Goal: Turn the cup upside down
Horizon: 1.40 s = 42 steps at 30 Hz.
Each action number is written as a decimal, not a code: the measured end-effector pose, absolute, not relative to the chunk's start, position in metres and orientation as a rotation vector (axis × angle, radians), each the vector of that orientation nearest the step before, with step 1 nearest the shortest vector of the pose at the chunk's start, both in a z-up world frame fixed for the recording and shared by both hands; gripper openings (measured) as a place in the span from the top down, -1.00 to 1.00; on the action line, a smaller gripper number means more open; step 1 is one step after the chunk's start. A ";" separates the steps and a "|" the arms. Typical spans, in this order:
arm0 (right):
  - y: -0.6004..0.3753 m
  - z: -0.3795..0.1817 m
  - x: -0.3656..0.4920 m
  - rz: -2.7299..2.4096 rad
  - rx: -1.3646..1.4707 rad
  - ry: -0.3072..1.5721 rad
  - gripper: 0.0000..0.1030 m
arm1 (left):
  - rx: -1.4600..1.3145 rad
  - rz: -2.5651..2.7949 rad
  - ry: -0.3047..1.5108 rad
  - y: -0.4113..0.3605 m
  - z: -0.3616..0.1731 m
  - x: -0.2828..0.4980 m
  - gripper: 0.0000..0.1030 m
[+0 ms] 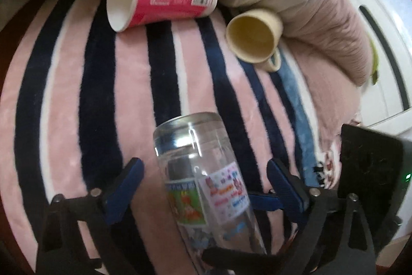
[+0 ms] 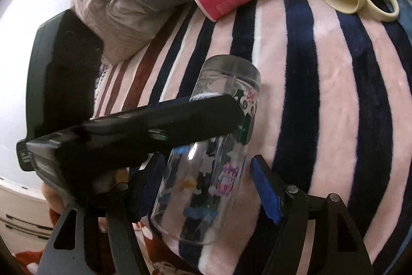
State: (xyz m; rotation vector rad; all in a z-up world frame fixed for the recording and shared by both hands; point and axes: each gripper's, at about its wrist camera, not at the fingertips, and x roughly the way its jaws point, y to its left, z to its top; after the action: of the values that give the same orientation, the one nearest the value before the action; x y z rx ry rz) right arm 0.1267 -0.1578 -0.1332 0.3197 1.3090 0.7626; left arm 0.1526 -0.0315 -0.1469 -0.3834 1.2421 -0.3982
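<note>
clear cup (image 1: 203, 179) seen lying on striped bed (image 1: 64, 135), lower centre, between left tool (image 1: 203, 187) spread jaws | right tool (image 2: 206, 187) likewise apart, unclamped | flip judged not yet done

left gripper (image 1: 206, 182): black plastic linkage arms with cut-out slots, silver pivot screws at the joints, blue ribbed pads on the fingers (image 1: 126, 187). right gripper (image 2: 206, 187): same build, black arms with triangular cut-outs, silver pivot screws, blue pad (image 2: 266, 193) with a frayed lower edge. seen from the right wrist, the left unit's body is a black boxy housing (image 2: 144, 130) with a small green led. a bit of bare skin (image 2: 52, 195) shows under it.
</note>
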 end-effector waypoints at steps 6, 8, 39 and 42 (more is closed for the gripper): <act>-0.154 -0.137 0.133 0.780 0.353 1.303 -0.21 | -0.321 -0.352 1.307 -0.040 -0.153 0.165 -0.23; -0.154 -0.136 0.132 0.778 0.353 1.296 -0.20 | -0.310 -0.343 1.309 -0.042 -0.151 0.166 -0.23; -0.180 -0.093 0.034 0.727 -0.039 0.662 -0.12 | -0.146 -0.531 0.779 -0.054 -0.076 0.062 -0.10; -0.182 -0.093 0.019 0.723 -0.051 0.647 -0.12 | -0.152 -0.536 0.775 -0.054 -0.075 0.054 -0.10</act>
State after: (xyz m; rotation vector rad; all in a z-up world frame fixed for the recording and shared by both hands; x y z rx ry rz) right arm 0.0191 -0.1820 -0.0933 -0.0510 0.6466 0.7231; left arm 0.0541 -0.0540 -0.0754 -0.1519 0.7746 -0.5356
